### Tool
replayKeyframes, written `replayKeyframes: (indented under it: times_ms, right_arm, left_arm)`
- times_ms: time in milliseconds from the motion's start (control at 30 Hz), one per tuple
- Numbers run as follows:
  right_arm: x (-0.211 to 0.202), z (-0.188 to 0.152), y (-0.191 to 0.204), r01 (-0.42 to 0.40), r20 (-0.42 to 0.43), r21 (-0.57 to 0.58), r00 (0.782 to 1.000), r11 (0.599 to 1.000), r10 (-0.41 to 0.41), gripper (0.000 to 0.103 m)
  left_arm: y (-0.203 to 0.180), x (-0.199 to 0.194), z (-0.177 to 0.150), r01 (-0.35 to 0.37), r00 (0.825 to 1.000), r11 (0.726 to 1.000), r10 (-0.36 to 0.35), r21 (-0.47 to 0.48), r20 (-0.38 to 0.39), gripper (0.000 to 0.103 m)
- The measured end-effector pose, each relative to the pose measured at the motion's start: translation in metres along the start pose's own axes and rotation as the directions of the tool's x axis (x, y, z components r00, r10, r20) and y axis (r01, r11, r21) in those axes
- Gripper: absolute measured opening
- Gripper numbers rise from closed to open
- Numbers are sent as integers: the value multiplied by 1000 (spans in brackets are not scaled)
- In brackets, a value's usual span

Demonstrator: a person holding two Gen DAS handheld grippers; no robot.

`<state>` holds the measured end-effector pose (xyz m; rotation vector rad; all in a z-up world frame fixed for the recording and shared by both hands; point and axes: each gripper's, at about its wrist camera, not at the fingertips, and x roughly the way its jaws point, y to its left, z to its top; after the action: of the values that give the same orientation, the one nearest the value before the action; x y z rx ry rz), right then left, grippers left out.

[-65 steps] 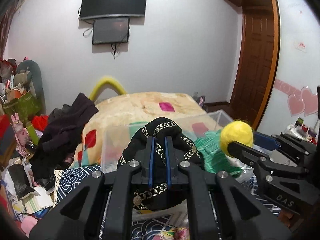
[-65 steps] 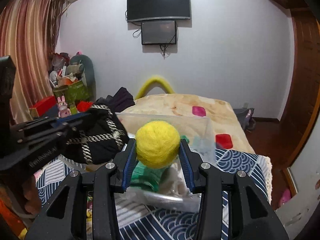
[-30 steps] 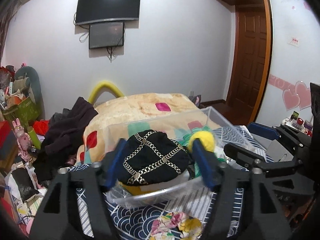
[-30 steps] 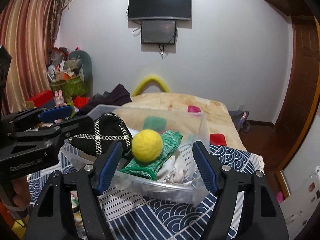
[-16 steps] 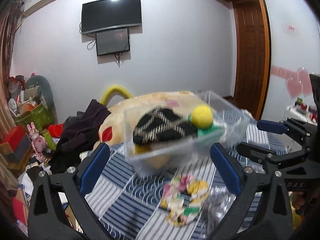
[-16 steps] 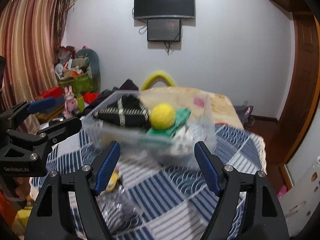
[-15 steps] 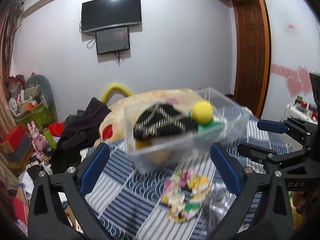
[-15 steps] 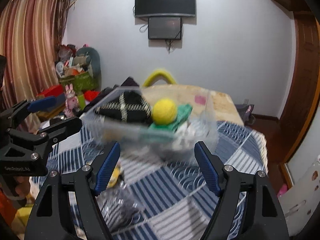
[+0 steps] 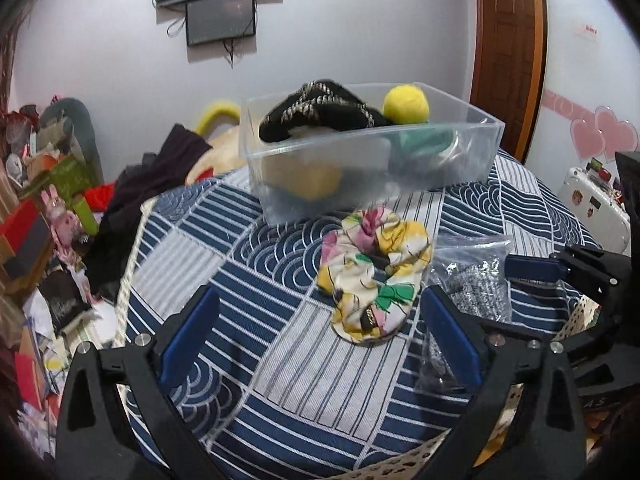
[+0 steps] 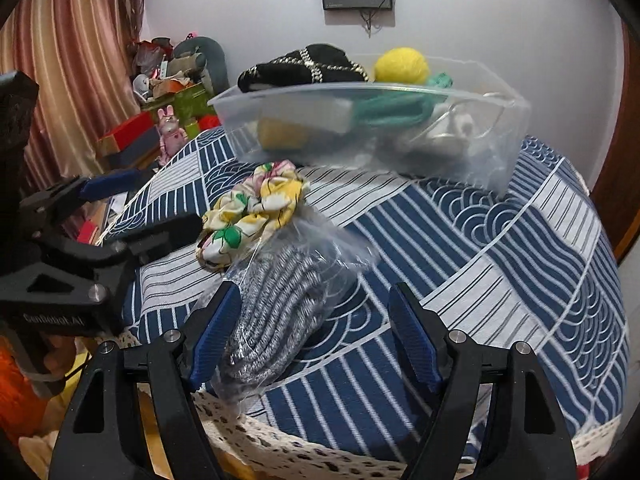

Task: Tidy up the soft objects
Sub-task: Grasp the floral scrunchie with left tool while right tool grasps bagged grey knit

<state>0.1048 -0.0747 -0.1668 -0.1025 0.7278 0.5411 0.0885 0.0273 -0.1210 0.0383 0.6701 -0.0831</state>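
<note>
A clear plastic bin (image 9: 472, 148) (image 10: 496, 136) stands at the far side of a blue patterned tablecloth (image 9: 240, 280). It holds a black hat with gold chain trim (image 9: 320, 114) (image 10: 304, 66), a yellow felt ball (image 9: 406, 104) (image 10: 401, 65) and green fabric (image 10: 392, 110). A floral scrunchie (image 9: 374, 276) (image 10: 252, 212) and a bagged grey knit item (image 9: 476, 284) (image 10: 276, 312) lie in front of the bin. My left gripper (image 9: 320, 340) is open above the cloth, before the scrunchie. My right gripper (image 10: 314, 332) is open, low over the grey bag.
The table edge with lace trim (image 10: 320, 444) is near me. Dark clothes (image 9: 152, 176) and a cluttered pile of boxes and toys (image 9: 44, 200) lie to the left. A wooden door (image 9: 508, 52) is at the right.
Both grippers opened and let go of the hat and the yellow ball, which now lie in the bin. Both then drew back and down to the scrunchie and bag.
</note>
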Motion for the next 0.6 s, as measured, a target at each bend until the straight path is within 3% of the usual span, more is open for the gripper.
replayKeyframes:
  times_ms: [33,100,167,233,400,600]
  right_arm:
    - [1,0,1,-6,-4,-4,1000,1000,6,73]
    - [1,-1,0,-29,0,-1,1000,1000,29,62]
    - [0,-2,1,-84,-5,-5,996,996,83,34]
    - [-3,-2,2,-92,6,-16,996,996,92,27]
    - [-16,-2,-1,29,75,-2,997,1000,-29,21]
    - [-32,4,-24,98,118,46,988,994,-102,20]
  left_arm:
    - [1,2,-2,9,1000,1000,-10,-15,-7,102]
    - [3,7,-3,28,999,999,-29,-37,-26,102]
    - [5,11,-3,39,998,998,-41,-58,-40,102]
    - [6,15,-3,47,998,997,-50,-68,-48,102]
    - [0,20,3,55,997,996,-59,-70,-55,102]
    - [-8,35,12,89,992,992,-96,-85,-83,101]
